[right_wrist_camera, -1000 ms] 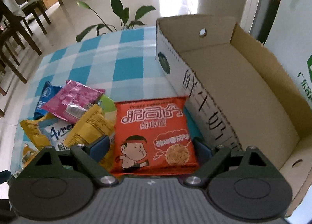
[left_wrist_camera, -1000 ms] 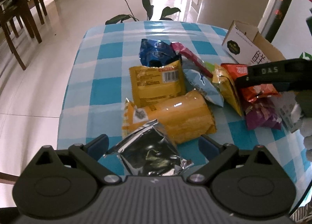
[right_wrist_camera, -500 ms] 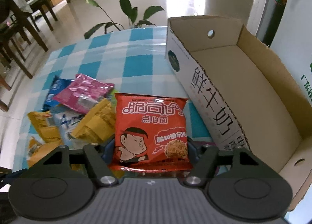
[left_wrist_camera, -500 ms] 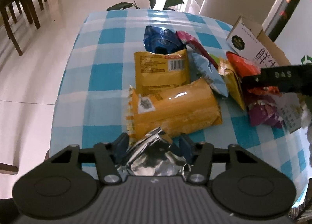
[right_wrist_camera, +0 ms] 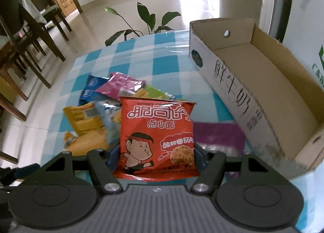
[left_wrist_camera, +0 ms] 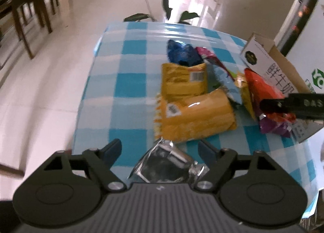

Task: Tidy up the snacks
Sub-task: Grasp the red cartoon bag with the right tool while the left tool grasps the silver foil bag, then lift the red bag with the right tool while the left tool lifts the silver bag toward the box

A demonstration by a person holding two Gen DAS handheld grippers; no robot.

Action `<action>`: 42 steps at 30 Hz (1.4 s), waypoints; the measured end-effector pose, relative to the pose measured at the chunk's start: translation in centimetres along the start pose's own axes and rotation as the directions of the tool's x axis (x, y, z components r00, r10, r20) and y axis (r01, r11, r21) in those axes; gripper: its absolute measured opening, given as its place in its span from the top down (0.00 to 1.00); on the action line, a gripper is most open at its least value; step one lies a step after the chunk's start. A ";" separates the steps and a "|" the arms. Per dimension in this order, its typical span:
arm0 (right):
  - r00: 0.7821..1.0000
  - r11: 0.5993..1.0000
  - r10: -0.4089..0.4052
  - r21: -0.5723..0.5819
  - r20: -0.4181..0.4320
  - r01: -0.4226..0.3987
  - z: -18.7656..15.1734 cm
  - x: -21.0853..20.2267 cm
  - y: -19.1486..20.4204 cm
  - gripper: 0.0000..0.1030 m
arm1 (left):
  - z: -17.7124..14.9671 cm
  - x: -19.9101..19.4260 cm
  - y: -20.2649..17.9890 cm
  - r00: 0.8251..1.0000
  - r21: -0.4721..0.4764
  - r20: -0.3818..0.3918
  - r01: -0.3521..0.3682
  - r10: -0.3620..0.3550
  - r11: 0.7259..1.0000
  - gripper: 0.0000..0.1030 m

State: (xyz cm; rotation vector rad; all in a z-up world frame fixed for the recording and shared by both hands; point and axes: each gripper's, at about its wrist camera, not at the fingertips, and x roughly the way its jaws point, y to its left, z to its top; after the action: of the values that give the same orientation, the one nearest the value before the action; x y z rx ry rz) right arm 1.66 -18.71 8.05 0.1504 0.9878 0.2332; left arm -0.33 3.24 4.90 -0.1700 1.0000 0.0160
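A crumpled silver packet [left_wrist_camera: 168, 164] lies on the blue-checked table [left_wrist_camera: 125, 83] between the fingers of my left gripper [left_wrist_camera: 160, 147]. Its jaws are opening and the pads stand clear of the foil. My right gripper [right_wrist_camera: 157, 151] is shut on a red noodle packet [right_wrist_camera: 157, 127], held upright above the snack pile. In the left wrist view that gripper [left_wrist_camera: 293, 105] and its red packet [left_wrist_camera: 261, 87] show at the right. An open cardboard box [right_wrist_camera: 263, 83] stands empty to the right.
The pile holds two yellow packets [left_wrist_camera: 194, 119] [left_wrist_camera: 183, 83], a blue one [left_wrist_camera: 182, 54], a pink one [right_wrist_camera: 121, 85] and a purple one [right_wrist_camera: 218, 135]. The table's left edge drops to a tiled floor. Wooden chairs [right_wrist_camera: 24, 36] and a plant [right_wrist_camera: 149, 22] stand beyond.
My left jaws closed on the silver packet, then spread apart again. The right jaws closed on the red noodle packet and raised it off the pile.
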 end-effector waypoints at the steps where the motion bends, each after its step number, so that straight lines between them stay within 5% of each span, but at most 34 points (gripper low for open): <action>1: 1.000 1.000 0.010 0.006 0.001 -0.011 -0.4 -0.2 0.3 0.28 | -0.3 0.0 0.5 1.000 -0.027 -0.012 -0.001 0.001 1.000 0.20; 17: 0.999 0.992 0.049 -0.114 0.020 -0.047 -1.7 -1.0 3.6 0.28 | -2.2 1.8 -0.2 0.995 -0.277 -0.092 -0.070 0.046 0.958 0.12; 22: 0.997 0.990 0.063 -0.128 0.045 -0.057 -1.1 -1.8 3.5 0.28 | -2.6 2.1 -0.8 0.992 -0.264 -0.075 -0.122 0.106 0.957 0.22; 24: 0.996 0.990 0.072 -0.129 0.057 -0.064 -0.9 -2.2 3.6 0.28 | -3.0 1.7 -0.8 0.993 -0.264 -0.058 -0.115 0.103 0.958 0.28; 25: 0.995 0.989 0.076 -0.131 0.063 -0.067 -0.9 -2.4 3.6 0.28 | -3.2 1.5 -0.8 0.995 -0.269 -0.051 -0.101 0.090 0.958 0.41; 42: 0.985 0.989 0.086 -0.131 0.149 -0.066 0.1 -5.4 2.5 0.28 | -2.5 -1.9 -1.0 1.000 -0.308 0.027 0.008 0.000 0.951 0.41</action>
State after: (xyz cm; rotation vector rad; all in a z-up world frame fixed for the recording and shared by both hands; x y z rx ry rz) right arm -1.40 -17.73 13.09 0.0900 0.8116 0.3481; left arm -3.38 2.05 5.28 -0.4568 0.9661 0.1711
